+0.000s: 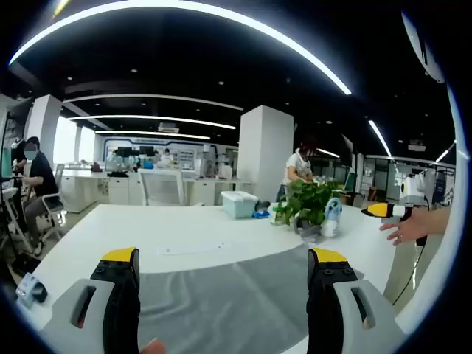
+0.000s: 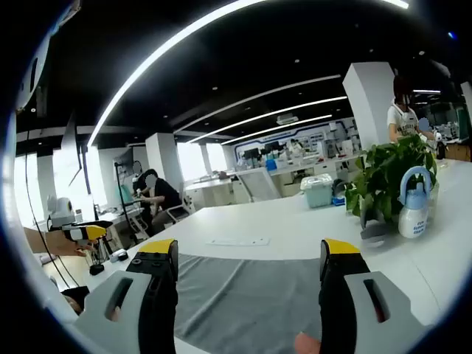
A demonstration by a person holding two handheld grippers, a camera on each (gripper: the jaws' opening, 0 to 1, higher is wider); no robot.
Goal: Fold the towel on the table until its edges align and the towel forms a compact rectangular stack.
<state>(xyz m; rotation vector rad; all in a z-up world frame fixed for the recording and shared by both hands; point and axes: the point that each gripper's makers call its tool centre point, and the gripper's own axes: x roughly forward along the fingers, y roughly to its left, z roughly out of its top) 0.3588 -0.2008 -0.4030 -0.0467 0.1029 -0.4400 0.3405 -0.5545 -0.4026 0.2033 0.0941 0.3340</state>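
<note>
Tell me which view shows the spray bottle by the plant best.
The right gripper view: the spray bottle stands large and unobstructed beside the potted plant. In the left gripper view the same bottle is smaller, farther off, partly against the leaves.

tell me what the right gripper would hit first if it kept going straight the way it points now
Probably the grey towel, spread flat on the white table between and ahead of the right gripper's open fingers. Beyond it lies a small white strip. Depth is hard to judge, so it may pass just above.

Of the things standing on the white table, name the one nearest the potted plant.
The spray bottle, white with a blue handle, stands right beside the potted plant. The pale lidded box sits farther back, and the grey towel lies nearer the grippers.
</note>
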